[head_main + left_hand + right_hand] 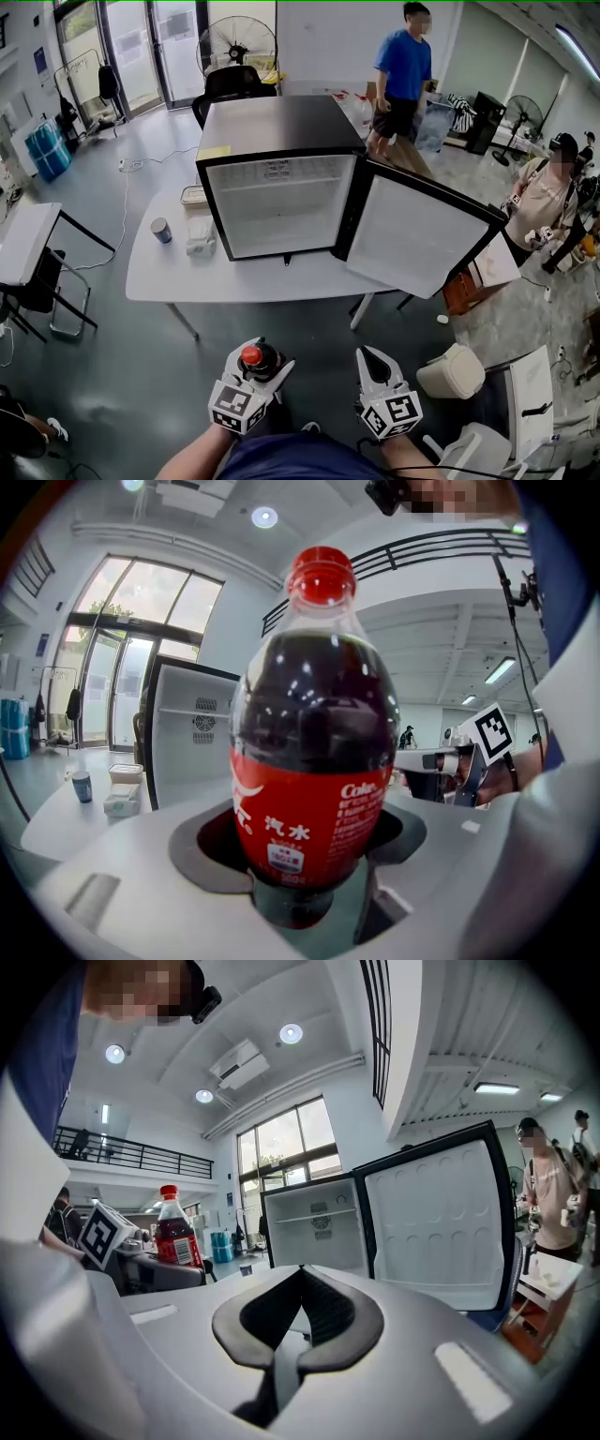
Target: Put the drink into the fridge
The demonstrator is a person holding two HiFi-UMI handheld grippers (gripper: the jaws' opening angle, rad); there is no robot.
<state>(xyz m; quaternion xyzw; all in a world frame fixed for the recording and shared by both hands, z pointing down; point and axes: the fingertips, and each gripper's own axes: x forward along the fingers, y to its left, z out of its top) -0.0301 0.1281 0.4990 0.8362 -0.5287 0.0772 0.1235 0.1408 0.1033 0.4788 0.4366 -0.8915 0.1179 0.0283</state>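
Observation:
A cola bottle [314,752] with a red cap and red label stands upright between my left gripper's jaws. My left gripper [261,362] is shut on its lower body, low in the head view and well short of the table. The small black fridge [281,202] stands on the white table [169,277]. Its door [412,234] is swung open to the right, and the white inside with one shelf looks bare. My right gripper [375,364] hangs beside the left one; its pads [323,1312] are closed together with nothing between them. In the right gripper view the fridge [314,1227] lies straight ahead.
On the table left of the fridge are a small can [161,230], a white pack [201,234] and a shallow tray [194,195]. A person in blue [403,75] stands behind the fridge, another person [548,197] at right. A white bin [452,370] and a chair [506,412] sit near my right.

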